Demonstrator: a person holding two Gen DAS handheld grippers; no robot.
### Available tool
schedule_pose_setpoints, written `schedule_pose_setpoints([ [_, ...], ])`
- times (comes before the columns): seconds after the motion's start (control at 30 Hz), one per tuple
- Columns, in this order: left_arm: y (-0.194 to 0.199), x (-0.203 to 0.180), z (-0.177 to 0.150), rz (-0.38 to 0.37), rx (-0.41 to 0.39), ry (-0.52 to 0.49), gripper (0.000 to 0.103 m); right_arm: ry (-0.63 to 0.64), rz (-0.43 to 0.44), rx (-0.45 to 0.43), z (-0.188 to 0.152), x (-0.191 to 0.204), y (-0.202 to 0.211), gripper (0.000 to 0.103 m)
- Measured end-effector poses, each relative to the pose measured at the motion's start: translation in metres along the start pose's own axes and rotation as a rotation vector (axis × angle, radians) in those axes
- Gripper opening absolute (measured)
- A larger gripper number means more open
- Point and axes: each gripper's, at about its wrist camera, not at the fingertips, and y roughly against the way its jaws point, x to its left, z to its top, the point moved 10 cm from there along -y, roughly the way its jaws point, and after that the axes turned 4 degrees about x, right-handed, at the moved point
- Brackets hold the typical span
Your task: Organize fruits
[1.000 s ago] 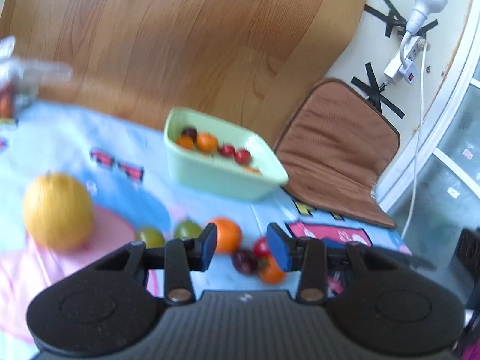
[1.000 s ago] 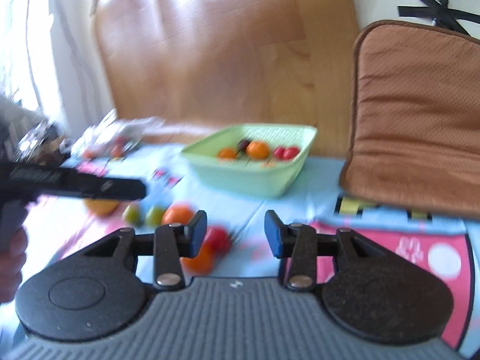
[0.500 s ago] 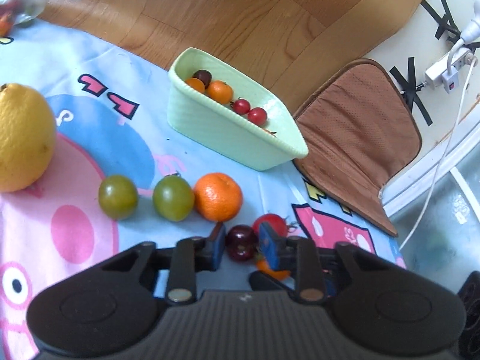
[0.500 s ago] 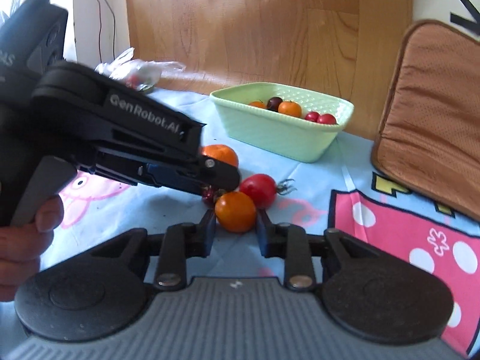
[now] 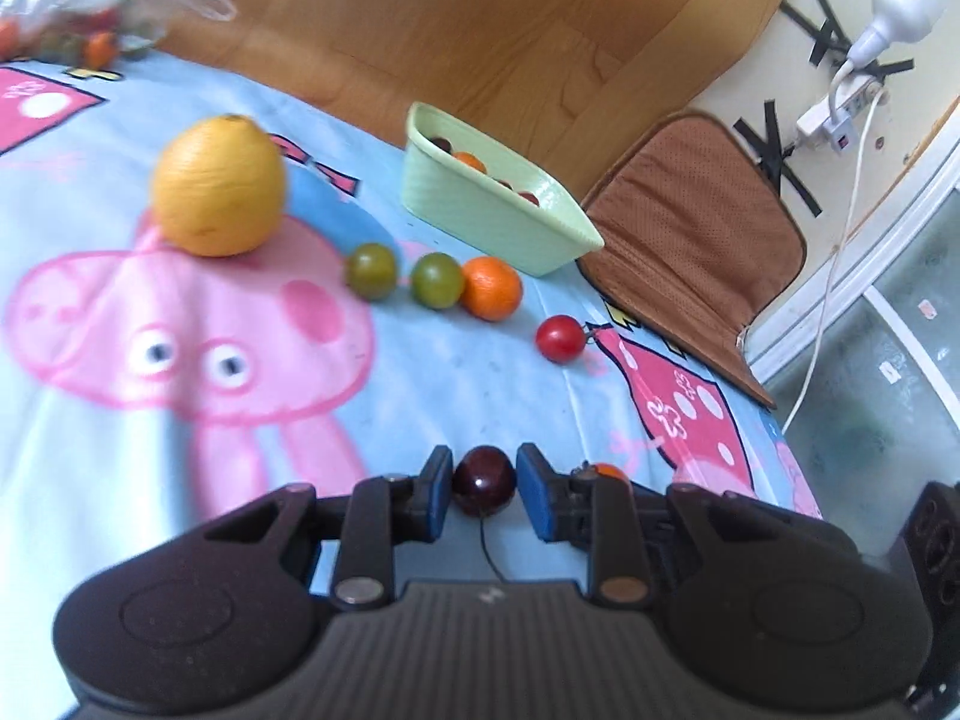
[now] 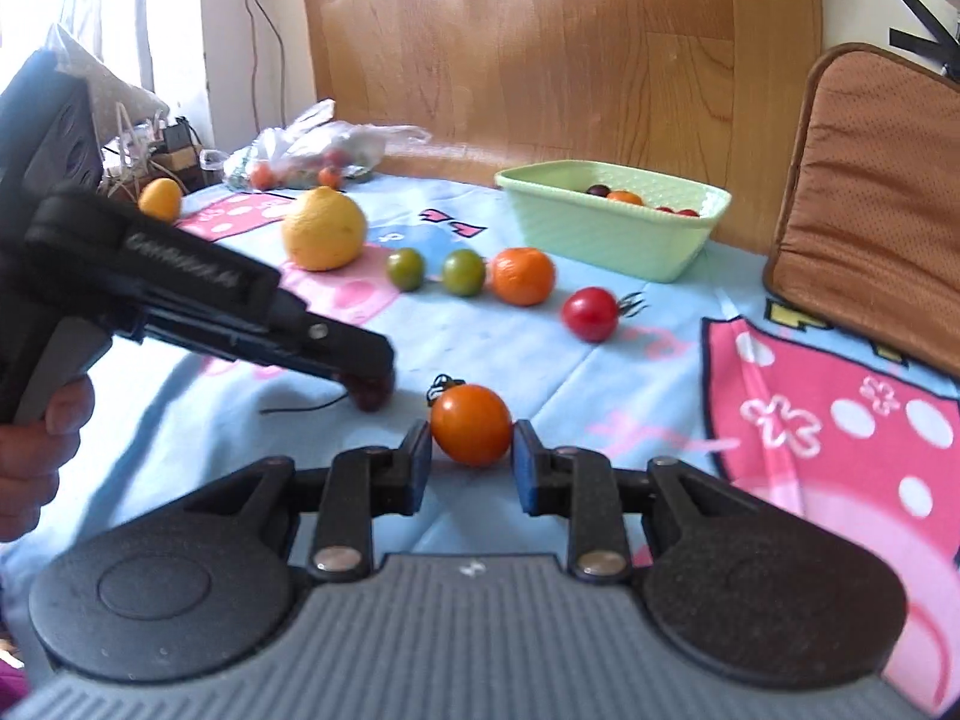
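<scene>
so the sorting looks partly done: the pale green basket point(image 6: 612, 222) already holds a few small fruits, an orange one, a dark one and some red ones, while most of the fruit is outside it on the cartoon blanket point(image 5: 180, 480)

near the basket's front wall sits a mandarin point(image 6: 523, 276), touching or almost touching a green tomato point(image 6: 463, 272), with a second green tomato point(image 6: 405, 268) a little farther from the basket along the same row. beyond those, well apart from the basket, is a large yellow citrus point(image 6: 324, 229). a red tomato point(image 6: 591, 314) with its stalk on lies alone, near the basket's front corner

the left gripper point(image 5: 483, 489) is clamped on a dark cherry tomato point(image 5: 483, 480), glossy, deep maroon, a thin stem trailing from it; it is well away from the basket, on the near side. the right gripper point(image 6: 471, 459) has its pads against an orange tomato point(image 6: 471, 425), smooth and round with a dark calyx on top, also well short of the basket and nearer than the red tomato. its jaws have just been closing around that fruit

judging by this, both held fruits need carrying to the basket, and at least five loose ones remain. a plastic bag point(image 6: 312, 153) far behind the basket holds more fruit, too blurred to count
</scene>
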Motion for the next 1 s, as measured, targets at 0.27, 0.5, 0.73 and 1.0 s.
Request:
schedule_pose_setpoints([
  [0.27, 0.024, 0.019, -0.003, 0.01, -0.029, 0.038, 0.03, 0.035, -0.054, -0.013, -0.001, 0.017, -0.006, 0.041],
  [0.5, 0.045, 0.007, 0.005, -0.041, -0.096, -0.002, 0.047, 0.021, -0.08, -0.011, -0.005, 0.015, -0.001, 0.052],
  [0.73, 0.045, 0.006, -0.005, 0.061, -0.113, -0.103, 0.054, 0.035, -0.082, -0.008, -0.004, 0.017, -0.001, 0.053],
  [1.0, 0.055, 0.0, -0.014, 0.214, -0.19, -0.259, 0.06, 0.076, -0.086, -0.016, 0.002, 0.019, -0.006, 0.053],
])
